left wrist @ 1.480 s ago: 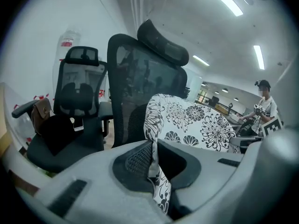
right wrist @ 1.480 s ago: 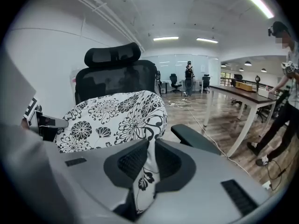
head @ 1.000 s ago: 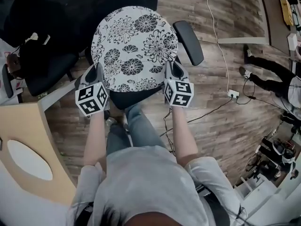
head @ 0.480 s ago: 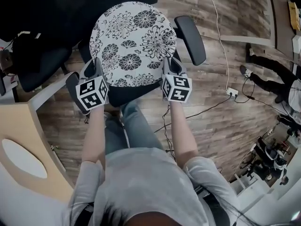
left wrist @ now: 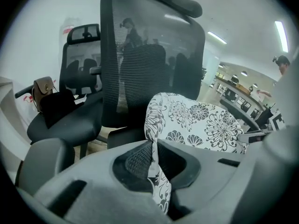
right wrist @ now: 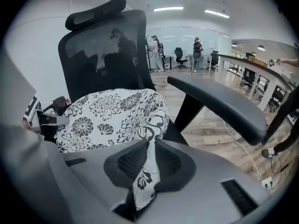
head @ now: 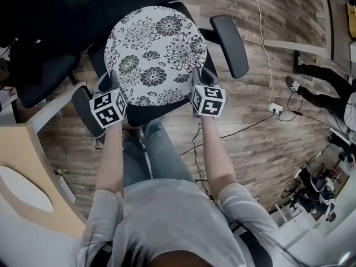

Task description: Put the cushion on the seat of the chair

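Note:
A round white cushion (head: 154, 55) with black flower print lies over the black seat (head: 150, 113) of an office chair. My left gripper (head: 109, 89) is shut on the cushion's near left edge (left wrist: 157, 181). At the near right edge (right wrist: 144, 175), my right gripper (head: 201, 84) pinches the fabric between its jaws. The cushion (right wrist: 112, 115) spreads flat toward the mesh backrest (left wrist: 145, 64). Both of the chair's armrests show: the right one (head: 229, 44) and the left one (head: 84, 109).
A second black chair (head: 39, 77) with a small brown bag (left wrist: 43, 88) on it stands to the left. A wooden desk corner (head: 28, 166) is at lower left. Cables (head: 267, 65) and a power strip (head: 275, 110) lie on the wood floor to the right. My legs (head: 150, 149) stand before the seat.
The cushion and both grippers have shifted slightly away from me, over the seat and toward the backrest. Both grips have stayed closed on the fabric.

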`<control>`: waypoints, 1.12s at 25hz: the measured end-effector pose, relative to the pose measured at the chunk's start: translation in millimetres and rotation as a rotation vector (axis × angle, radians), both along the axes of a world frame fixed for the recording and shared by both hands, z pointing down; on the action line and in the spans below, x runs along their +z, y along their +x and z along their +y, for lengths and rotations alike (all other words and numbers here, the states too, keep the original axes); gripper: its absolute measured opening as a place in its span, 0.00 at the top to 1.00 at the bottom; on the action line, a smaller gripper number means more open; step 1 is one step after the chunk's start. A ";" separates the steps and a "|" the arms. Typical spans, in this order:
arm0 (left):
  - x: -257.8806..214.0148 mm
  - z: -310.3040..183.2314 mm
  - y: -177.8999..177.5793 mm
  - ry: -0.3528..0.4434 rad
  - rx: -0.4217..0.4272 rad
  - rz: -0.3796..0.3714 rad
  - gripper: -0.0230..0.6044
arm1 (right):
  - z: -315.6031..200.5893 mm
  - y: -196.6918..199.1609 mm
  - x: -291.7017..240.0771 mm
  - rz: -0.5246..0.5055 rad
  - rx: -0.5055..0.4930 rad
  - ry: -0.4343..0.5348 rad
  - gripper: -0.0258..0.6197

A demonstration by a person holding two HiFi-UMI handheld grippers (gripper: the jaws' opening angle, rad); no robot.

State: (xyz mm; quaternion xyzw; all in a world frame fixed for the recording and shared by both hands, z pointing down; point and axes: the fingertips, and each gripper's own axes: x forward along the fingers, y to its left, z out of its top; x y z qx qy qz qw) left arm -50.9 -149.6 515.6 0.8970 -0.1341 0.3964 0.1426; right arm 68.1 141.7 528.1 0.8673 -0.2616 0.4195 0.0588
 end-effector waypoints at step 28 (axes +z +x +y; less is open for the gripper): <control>53.2 -16.2 3.5 0.026 0.042 -0.145 0.93 | 10.2 17.6 66.8 -0.102 -0.003 -0.109 0.88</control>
